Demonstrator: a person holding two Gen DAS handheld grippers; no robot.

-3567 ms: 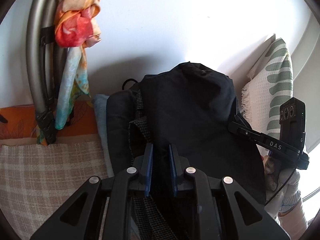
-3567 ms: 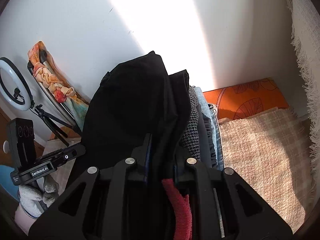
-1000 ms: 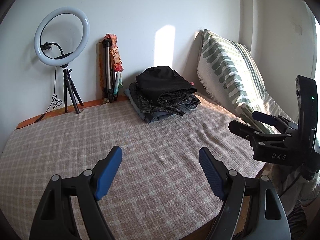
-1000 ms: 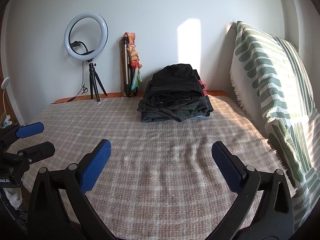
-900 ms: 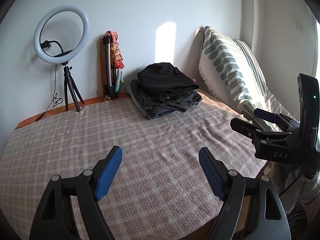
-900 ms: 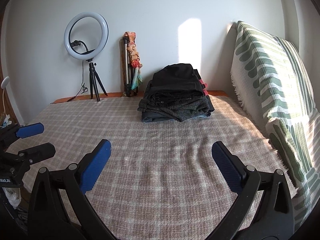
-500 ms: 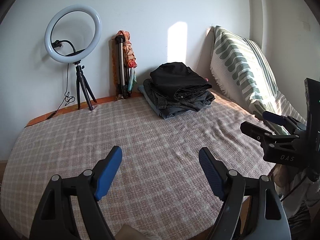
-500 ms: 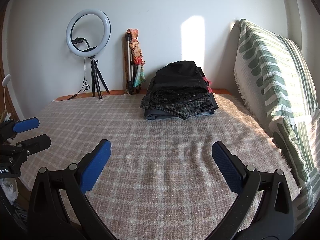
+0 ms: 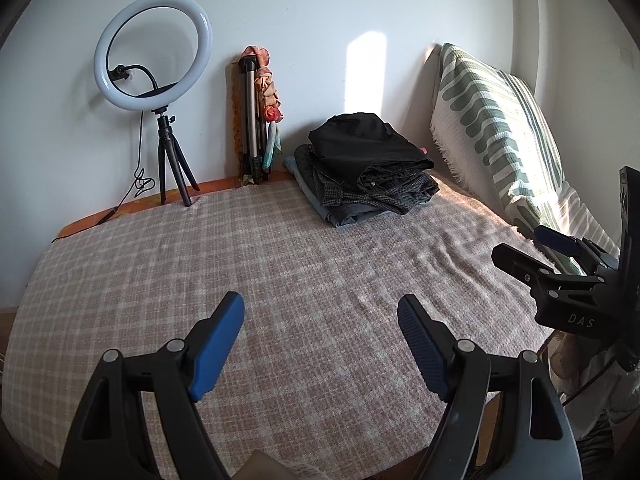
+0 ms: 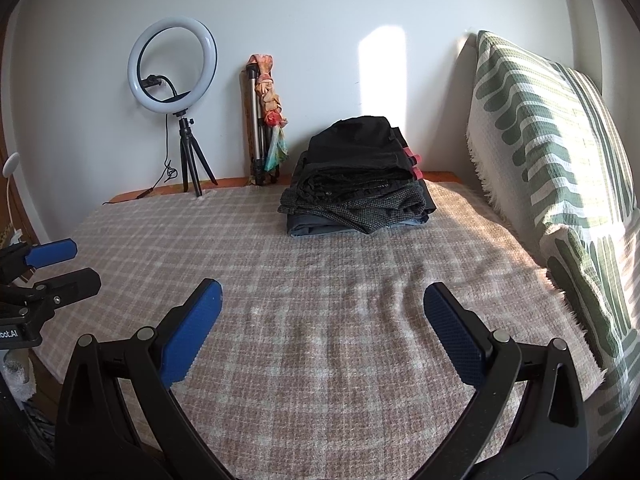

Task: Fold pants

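At the bottom of the left wrist view, your left gripper (image 9: 320,316) hangs spread wide over the plaid blanket (image 9: 280,272) on the bed, holding nothing. Upper centre of the frame, the black pants (image 9: 366,152) lie folded on top of a pile of folded clothes (image 9: 360,196), pushed toward the back wall, which keeps the near stretch of blanket free as working room. At the right edge, your right gripper (image 9: 556,248) shows from the side with its blue pads apart, well clear of the pile. A ring light (image 9: 152,52) on its tripod stands at upper left, a folded tripod (image 9: 250,120) with a scarf (image 9: 270,96) tied round it leans on the wall beside it, and a striped cushion (image 9: 496,120) props against the wall at upper right.

Across the bottom of the right wrist view, your right gripper (image 10: 322,312) is likewise splayed and empty above the blanket (image 10: 320,340). The pants (image 10: 360,148) sit just above centre, crowning the pile (image 10: 352,208); a red-pink edge of some lower garment peeks out on its right side. Your left gripper (image 10: 56,264) enters at the left edge, jaws parted. The ring light (image 10: 172,64), folded tripod (image 10: 256,120) and cushion (image 10: 540,120) line the back and right.

Both tools sit far from the pile with nothing between their pads, so the fold looks finished and the pants stowed.
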